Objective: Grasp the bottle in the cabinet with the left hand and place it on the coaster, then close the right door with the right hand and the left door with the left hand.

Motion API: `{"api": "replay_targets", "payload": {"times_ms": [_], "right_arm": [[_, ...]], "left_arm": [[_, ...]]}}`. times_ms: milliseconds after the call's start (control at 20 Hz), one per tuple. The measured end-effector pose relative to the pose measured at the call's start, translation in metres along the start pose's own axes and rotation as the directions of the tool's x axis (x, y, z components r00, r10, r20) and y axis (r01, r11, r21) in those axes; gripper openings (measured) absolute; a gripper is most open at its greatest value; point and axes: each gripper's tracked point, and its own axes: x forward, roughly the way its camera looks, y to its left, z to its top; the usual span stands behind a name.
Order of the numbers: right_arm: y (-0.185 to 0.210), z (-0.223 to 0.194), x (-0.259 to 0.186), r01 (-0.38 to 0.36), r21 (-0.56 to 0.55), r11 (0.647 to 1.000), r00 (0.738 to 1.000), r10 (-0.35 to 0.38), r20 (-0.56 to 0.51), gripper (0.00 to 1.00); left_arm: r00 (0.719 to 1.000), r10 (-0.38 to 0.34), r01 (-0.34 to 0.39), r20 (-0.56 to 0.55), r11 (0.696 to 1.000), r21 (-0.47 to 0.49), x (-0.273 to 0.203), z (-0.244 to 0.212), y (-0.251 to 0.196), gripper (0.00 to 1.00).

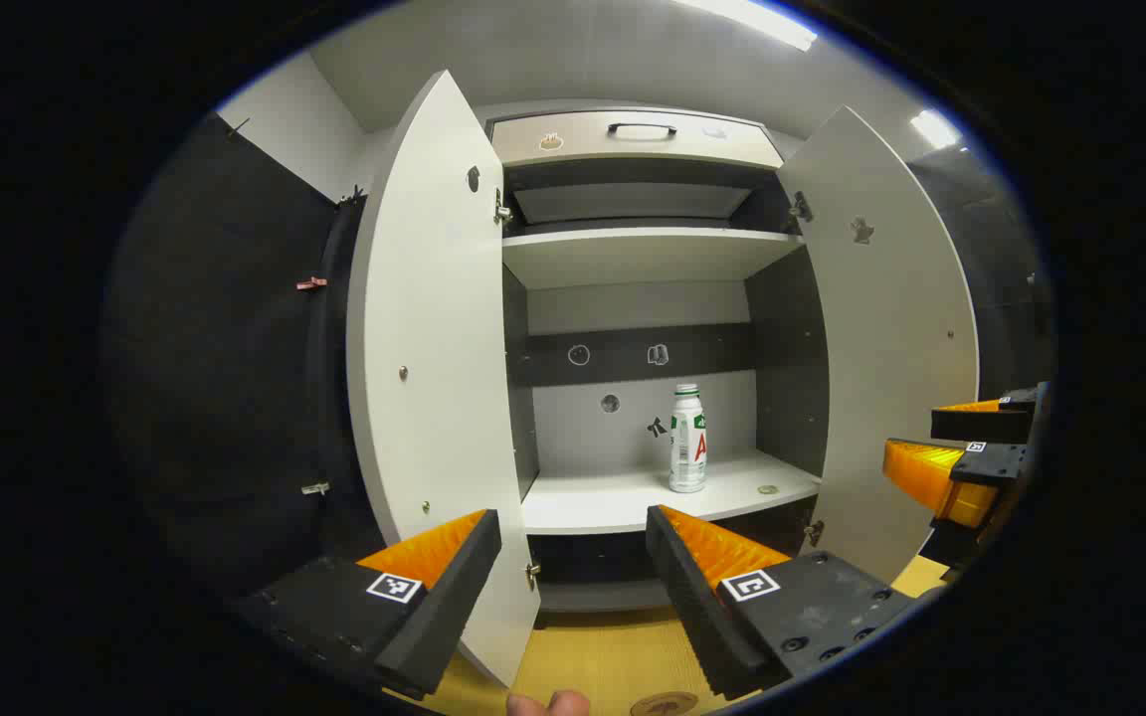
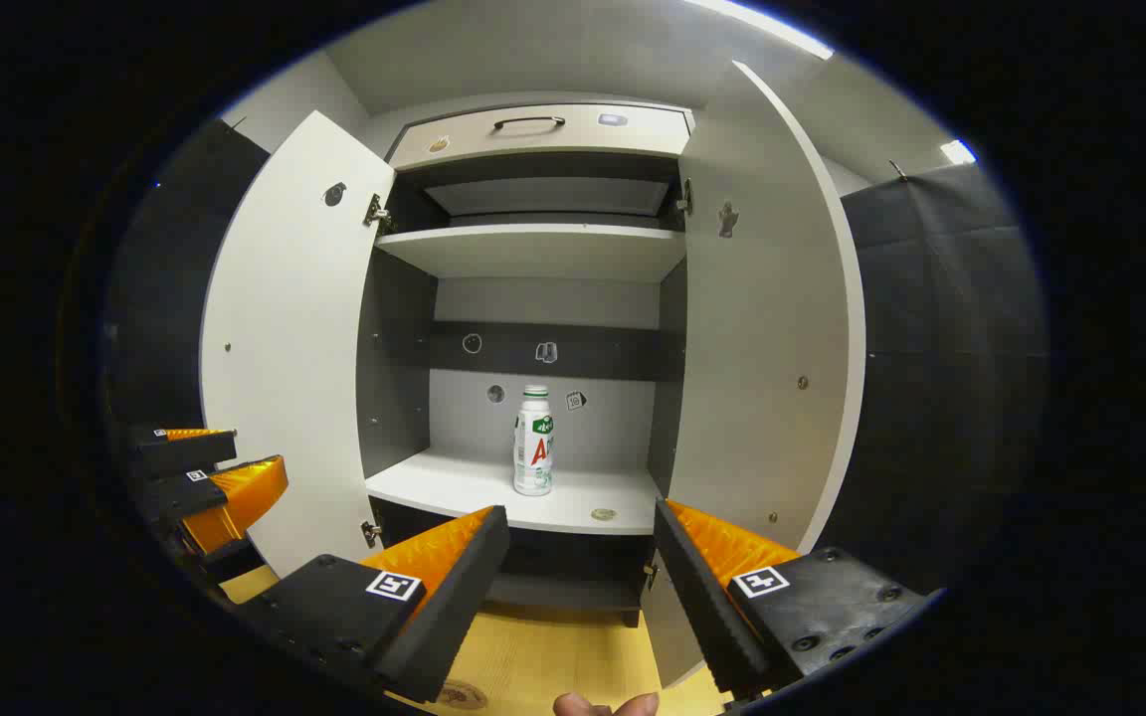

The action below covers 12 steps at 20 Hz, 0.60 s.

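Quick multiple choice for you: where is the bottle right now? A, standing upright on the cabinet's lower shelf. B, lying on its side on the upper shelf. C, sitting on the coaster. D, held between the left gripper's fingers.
A: the bottle stands upright on the lower shelf inside the open cabinet, and the left gripper is open in front of it, holding nothing.

grey ceiling (image 1: pixel 573 50) with bright strip lights (image 1: pixel 747 20), pale wall (image 1: pixel 299 124), yellow wooden floor (image 1: pixel 593 661), dark cloth wall (image 2: pixel 941 348)

White bottle (image 1: pixel 687 441) with green and red label, seemingly white cap
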Motion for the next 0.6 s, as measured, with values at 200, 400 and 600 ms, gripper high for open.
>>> {"api": "replay_targets", "payload": {"times_ms": [200, 400, 600], "right_arm": [[0.005, 0.005, -0.004, 0.036, 0.008, 0.999, 0.999, -0.036, 0.020, 0.97], [0.005, 0.006, -0.005, 0.063, 0.013, 0.998, 0.998, -0.063, 0.018, 0.98], [0.004, 0.002, 0.000, 0.074, 0.001, 0.997, 0.997, -0.074, 0.013, 0.98]], "left_arm": [[0.998, -0.055, 0.055, -0.006, 0.998, 0.013, 0.007, -0.005, 0.002, 0.94], [0.997, -0.068, 0.068, -0.022, 0.997, -0.034, 0.012, -0.009, 0.005, 0.94], [0.997, -0.068, 0.067, -0.021, 0.997, -0.038, 0.015, -0.007, 0.006, 0.94]]}}
